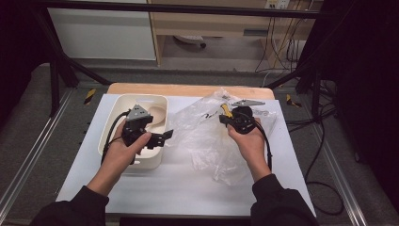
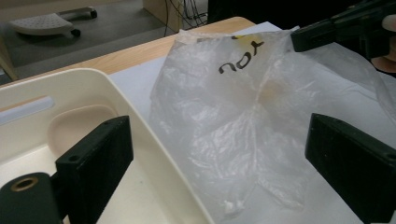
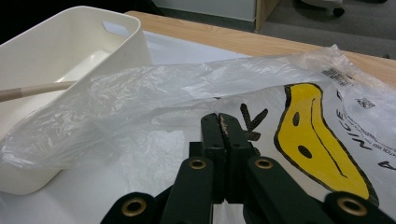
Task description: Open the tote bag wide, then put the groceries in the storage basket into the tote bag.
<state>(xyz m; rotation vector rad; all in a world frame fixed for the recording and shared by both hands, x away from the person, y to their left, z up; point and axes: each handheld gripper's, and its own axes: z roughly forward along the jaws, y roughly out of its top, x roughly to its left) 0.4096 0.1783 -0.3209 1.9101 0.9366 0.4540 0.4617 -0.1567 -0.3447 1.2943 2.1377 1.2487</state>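
Right gripper (image 3: 223, 122) pinches the plastic bag (image 3: 187, 84), whose yellow print faces it.

A lab: black frame rig (image 1: 56, 56), loose cables (image 1: 282, 42) and taped floor.

Clear plastic bag (image 1: 214, 136) with yellow smiley print, crumpled. Lies on white table sheet (image 1: 164, 183), just right of the cream bin (image 1: 113, 110).

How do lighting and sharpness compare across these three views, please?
High view: bright white table sheet, surroundings near black, slightly soft. Left gripper view: crinkled clear plastic bag sharp, near black jaws blurred. Right gripper view: evenly lit, cream plastic bin slightly soft.
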